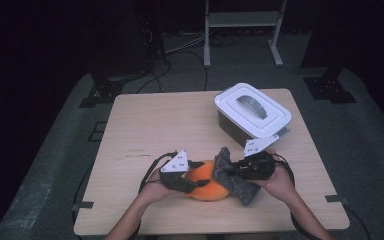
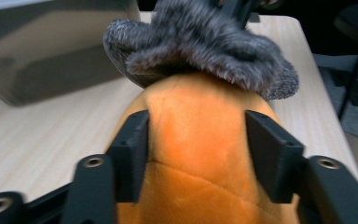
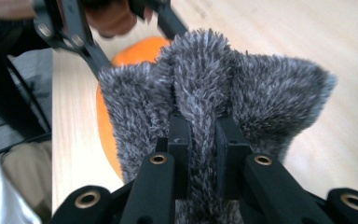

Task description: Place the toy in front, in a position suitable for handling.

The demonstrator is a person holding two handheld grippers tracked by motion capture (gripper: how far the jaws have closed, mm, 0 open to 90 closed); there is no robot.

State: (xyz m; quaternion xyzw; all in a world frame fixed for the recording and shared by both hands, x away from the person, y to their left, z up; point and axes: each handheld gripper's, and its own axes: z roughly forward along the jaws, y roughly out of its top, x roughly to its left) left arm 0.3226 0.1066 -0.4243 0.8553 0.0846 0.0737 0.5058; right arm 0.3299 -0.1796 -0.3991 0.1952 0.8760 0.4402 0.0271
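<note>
The orange plush ball (image 1: 206, 181) lies at the near middle of the bench (image 1: 145, 125), grasped by the left hand-held gripper (image 1: 182, 181). A grey fuzzy cloth (image 3: 223, 88) is clenched in the right hand-held gripper (image 3: 200, 135), draped on the ball's right side. Wiping or covering appears underway; next, the cloth should be drawn across while the ball is steadied.

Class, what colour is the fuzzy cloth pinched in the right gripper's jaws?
Grey, with a speckled, furry pile. The cloth shows best in the right gripper view.
</note>
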